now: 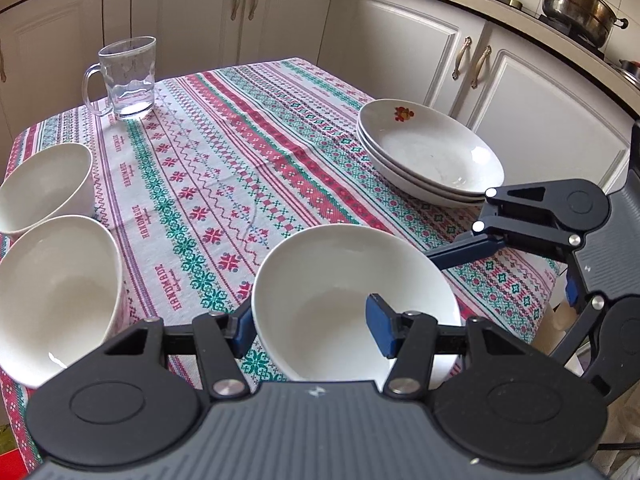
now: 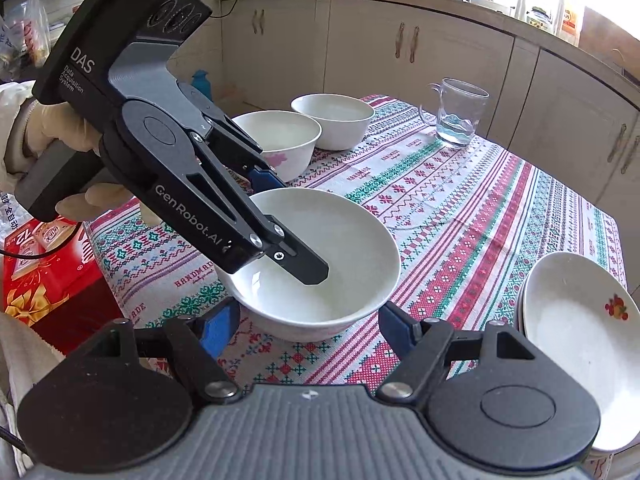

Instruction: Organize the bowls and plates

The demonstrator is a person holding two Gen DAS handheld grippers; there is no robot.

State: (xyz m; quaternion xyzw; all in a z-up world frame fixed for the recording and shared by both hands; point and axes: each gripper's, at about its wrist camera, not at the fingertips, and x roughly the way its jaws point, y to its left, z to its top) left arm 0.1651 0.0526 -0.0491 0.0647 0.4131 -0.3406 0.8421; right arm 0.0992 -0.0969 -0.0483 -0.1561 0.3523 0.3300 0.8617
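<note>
pinching near wall of white bowl (image 1: 352,304) at lower centre with left gripper (image 1: 316,320), clamped on rim; right gripper (image 2: 308,328) gaping, empty. glazed ceramic: stiff, slippery, breakable.

Cloth centre (image 1: 248,152) free; bowls (image 1: 48,280) left, plates (image 1: 432,152) right (stacked), mug (image 1: 128,76) far.

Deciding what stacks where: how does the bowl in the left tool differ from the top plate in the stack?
The bowl is deep and plain white; the top plate is shallow, with a red flower print. The bowl is gripped by its rim, alone; the plate rests on two others. Both are white, upright and empty.
</note>
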